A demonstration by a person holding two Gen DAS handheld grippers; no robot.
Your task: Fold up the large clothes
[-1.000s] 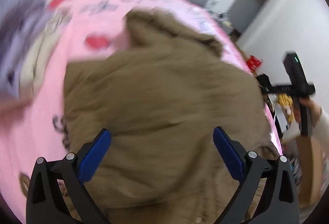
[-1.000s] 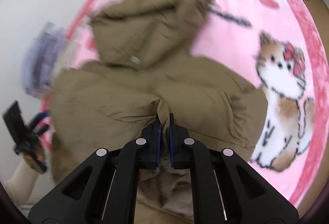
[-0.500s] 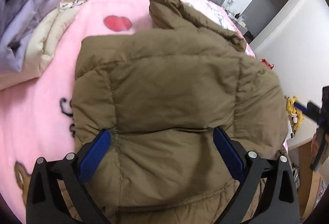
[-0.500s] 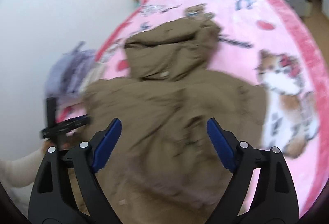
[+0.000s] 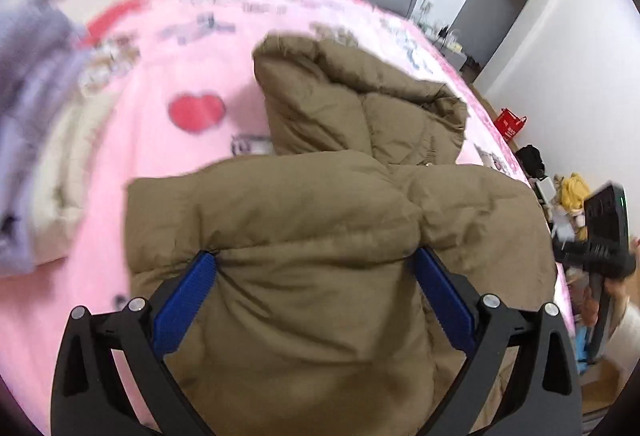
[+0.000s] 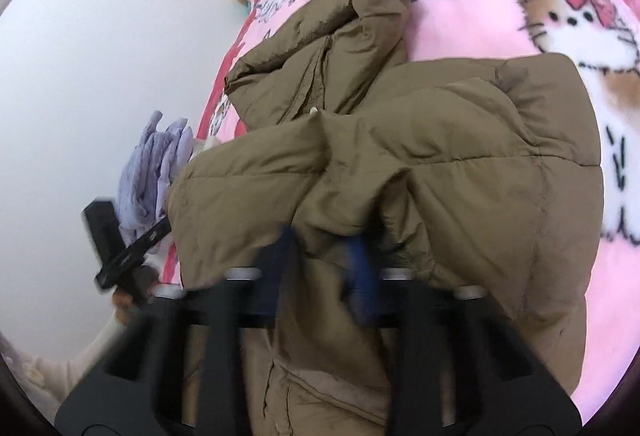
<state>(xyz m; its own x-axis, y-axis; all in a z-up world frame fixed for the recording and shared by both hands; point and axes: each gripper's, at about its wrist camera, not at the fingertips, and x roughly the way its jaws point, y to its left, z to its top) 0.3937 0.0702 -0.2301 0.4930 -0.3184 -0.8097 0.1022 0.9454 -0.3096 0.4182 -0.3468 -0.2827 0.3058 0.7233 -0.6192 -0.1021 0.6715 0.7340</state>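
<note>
On the pink cartoon blanket (image 6: 472, 31), the right hand-held gripper (image 6: 320, 260) pinches a thin ridge of the brown puffer jacket (image 6: 460, 163), while the left hand-held gripper (image 5: 312, 276) stays spread; slippery padding may slide free.

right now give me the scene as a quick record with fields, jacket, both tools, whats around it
garment: brown puffy jacket, lying on the bed, hood toward the headboard
surface: pink blanket with cartoon prints
left tool: open, fingers either side of a jacket panel, not pinching
right tool: blurred, closed on a bunched fold of the jacket
beside jacket: stack of folded lilac clothes at the bed's edge
fold state: sides appear folded in, hood still out
</note>
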